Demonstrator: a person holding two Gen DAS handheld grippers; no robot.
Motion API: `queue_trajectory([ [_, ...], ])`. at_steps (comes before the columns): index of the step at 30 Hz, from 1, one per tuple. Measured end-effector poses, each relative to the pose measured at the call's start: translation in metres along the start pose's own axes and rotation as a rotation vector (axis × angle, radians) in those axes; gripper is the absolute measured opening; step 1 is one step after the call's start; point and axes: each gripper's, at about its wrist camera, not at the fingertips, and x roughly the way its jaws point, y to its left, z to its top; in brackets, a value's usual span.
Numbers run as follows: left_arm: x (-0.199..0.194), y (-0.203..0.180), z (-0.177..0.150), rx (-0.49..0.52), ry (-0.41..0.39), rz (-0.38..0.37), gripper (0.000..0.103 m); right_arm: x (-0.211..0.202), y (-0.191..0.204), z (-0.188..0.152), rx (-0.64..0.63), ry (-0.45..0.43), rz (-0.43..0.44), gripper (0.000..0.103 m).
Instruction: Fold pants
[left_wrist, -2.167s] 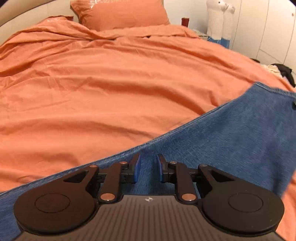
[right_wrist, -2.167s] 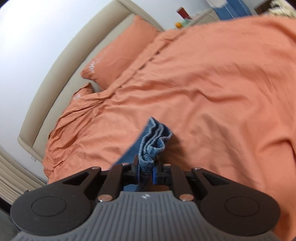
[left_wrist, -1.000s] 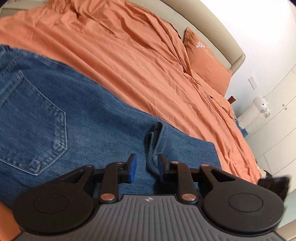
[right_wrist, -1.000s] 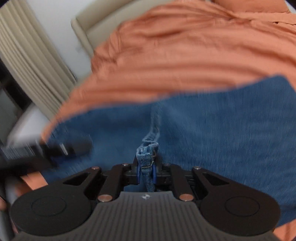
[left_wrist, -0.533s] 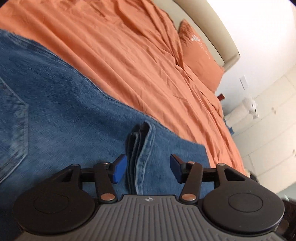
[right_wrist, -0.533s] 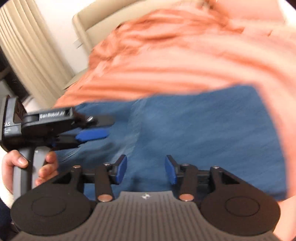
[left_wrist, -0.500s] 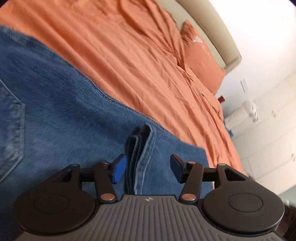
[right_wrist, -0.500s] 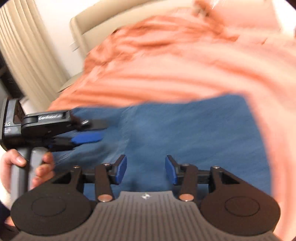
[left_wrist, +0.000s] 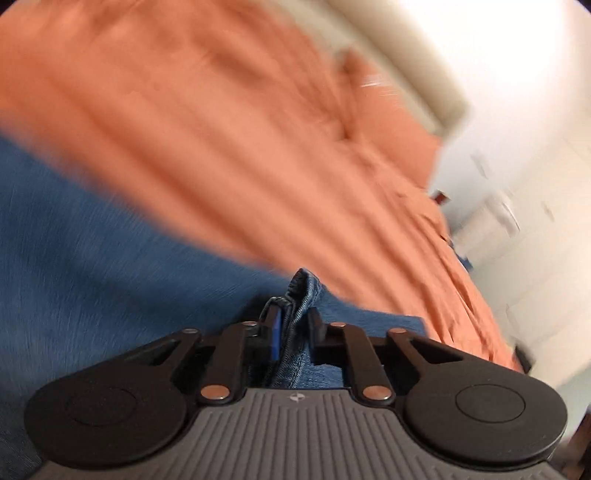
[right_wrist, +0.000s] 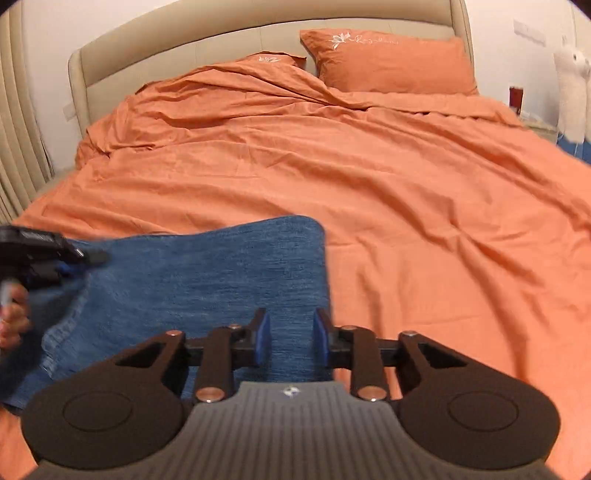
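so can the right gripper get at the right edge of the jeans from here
Probably yes: the right gripper sits just over that edge of the jeans, jaws closing on nothing so far, with only orange duvet beside it.

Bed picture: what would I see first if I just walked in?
A big orange duvet covers the whole bed, with an orange pillow at the headboard. Folded blue jeans lie on its near edge. The left gripper is closing on a bunched denim edge; the right gripper holds nothing.

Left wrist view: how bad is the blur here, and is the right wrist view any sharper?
Left wrist view: orange bedding and blue denim pants heavily streaked; only the left gripper is sharp. Right wrist view: mostly crisp, fisheye-bent beige headboard, blur only at the left edge.
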Motion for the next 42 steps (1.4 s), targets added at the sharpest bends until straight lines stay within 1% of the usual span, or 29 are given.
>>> queue_trajectory([
  [1, -0.009, -0.016, 0.001, 0.086, -0.030, 0.000, 0.013, -0.002, -0.001, 0.001, -0.015, -0.004, -0.013, 0.013],
  [2, -0.015, -0.028, 0.002, 0.150, -0.047, 0.021, 0.013, -0.006, -0.005, 0.000, -0.026, -0.010, -0.017, 0.011],
  [3, -0.015, -0.036, 0.002, 0.206, -0.049, 0.076, 0.013, -0.010, -0.006, -0.001, -0.035, -0.016, -0.015, 0.010],
  [4, -0.011, -0.036, 0.000, 0.229, -0.035, 0.122, 0.013, -0.012, -0.005, -0.002, -0.037, -0.013, -0.006, 0.008],
  [5, -0.005, -0.030, -0.002, 0.217, -0.010, 0.158, 0.012, -0.013, -0.005, -0.004, -0.039, 0.000, 0.005, 0.005],
  [7, 0.011, -0.015, -0.011, 0.191, 0.035, 0.212, 0.012, -0.010, 0.002, -0.010, -0.061, 0.044, 0.014, 0.003],
  [10, 0.025, -0.009, -0.025, 0.231, 0.071, 0.265, 0.012, 0.007, 0.014, -0.024, -0.146, 0.112, -0.026, 0.003],
  [13, 0.029, -0.006, -0.025, 0.221, 0.092, 0.270, 0.013, 0.024, 0.013, -0.034, -0.159, 0.181, -0.030, 0.000],
  [14, 0.029, -0.006, -0.024, 0.214, 0.097, 0.268, 0.014, 0.026, 0.010, -0.036, -0.147, 0.190, -0.029, 0.000],
  [15, 0.030, -0.008, -0.022, 0.212, 0.100, 0.273, 0.018, 0.027, 0.008, -0.036, -0.137, 0.198, -0.027, 0.000],
  [17, 0.017, -0.013, -0.023, 0.214, 0.098, 0.299, 0.022, 0.023, 0.006, -0.032, -0.116, 0.199, -0.034, 0.000],
  [18, 0.008, -0.017, -0.023, 0.213, 0.097, 0.305, 0.022, 0.018, 0.004, -0.029, -0.104, 0.190, -0.037, 0.000],
  [20, -0.011, -0.025, -0.024, 0.224, 0.102, 0.300, 0.022, 0.003, -0.001, -0.023, -0.058, 0.151, -0.035, 0.006],
  [22, -0.027, -0.035, -0.025, 0.226, 0.129, 0.279, 0.022, -0.014, -0.003, -0.016, -0.021, 0.099, 0.002, 0.007],
  [24, -0.038, -0.044, -0.028, 0.218, 0.163, 0.243, 0.022, -0.024, 0.004, -0.013, -0.012, 0.064, 0.062, 0.007],
  [26, -0.040, -0.052, -0.032, 0.210, 0.195, 0.234, 0.022, -0.026, 0.020, -0.016, -0.051, 0.063, 0.098, 0.007],
  [30, -0.039, -0.054, -0.049, 0.219, 0.250, 0.289, 0.022, -0.014, 0.047, -0.028, -0.159, 0.088, 0.107, 0.007],
  [33, -0.030, -0.047, -0.058, 0.203, 0.293, 0.351, 0.023, -0.005, 0.048, -0.033, -0.168, 0.113, 0.110, 0.007],
  [35, -0.024, -0.040, -0.064, 0.168, 0.331, 0.359, 0.024, 0.001, 0.046, -0.037, -0.161, 0.141, 0.116, 0.007],
  [36, -0.023, -0.038, -0.066, 0.148, 0.337, 0.362, 0.024, 0.004, 0.045, -0.040, -0.163, 0.155, 0.118, 0.007],
  [39, -0.022, -0.037, -0.069, 0.137, 0.345, 0.380, 0.026, 0.013, 0.049, -0.045, -0.207, 0.191, 0.115, 0.006],
  [41, -0.022, -0.037, -0.067, 0.137, 0.344, 0.376, 0.027, 0.016, 0.051, -0.046, -0.227, 0.197, 0.105, 0.006],
  [42, -0.023, -0.037, -0.065, 0.137, 0.340, 0.369, 0.029, 0.017, 0.053, -0.045, -0.232, 0.200, 0.100, 0.006],
])
